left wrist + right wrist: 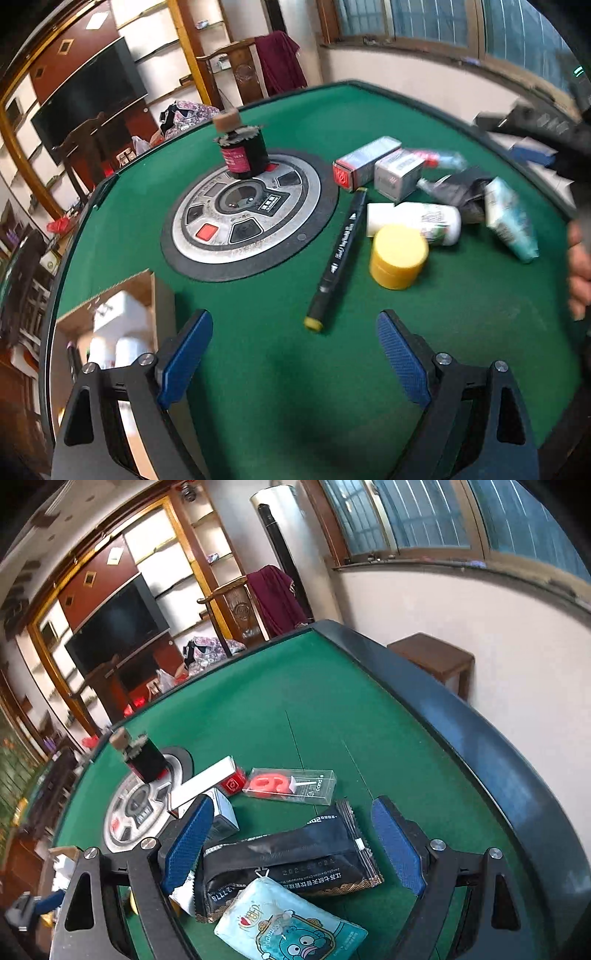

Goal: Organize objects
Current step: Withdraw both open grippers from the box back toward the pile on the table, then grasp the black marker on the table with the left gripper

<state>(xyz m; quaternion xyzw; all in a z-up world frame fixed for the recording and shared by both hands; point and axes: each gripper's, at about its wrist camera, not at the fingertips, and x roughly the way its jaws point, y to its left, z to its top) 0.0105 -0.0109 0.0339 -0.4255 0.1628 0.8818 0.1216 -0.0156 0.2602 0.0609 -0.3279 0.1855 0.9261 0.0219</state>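
Green felt table [280,398]: bare felt at the near edge under the left gripper [295,354], jaws wide, empty. Cardboard box [122,295] at the left edge. Centre: round control panel [255,210], dark jar [245,153] on its far rim. Right of it lie black marker [340,254], yellow-capped jar [399,256], white bottle [417,221], small cartons. Right gripper [291,842], jaws wide, straddles black packet [291,860] without pressing; blue pouch [291,926] overlaps it; raised rim [461,734] beyond

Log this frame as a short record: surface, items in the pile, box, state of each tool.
surface: green table
pile: marker, yellow jar, white bottle, black packet, teal pouch, candle case
centre: dark bottle on the round panel
box: cardboard box, white items inside
left tool: open, empty
right tool: open, over the black packet
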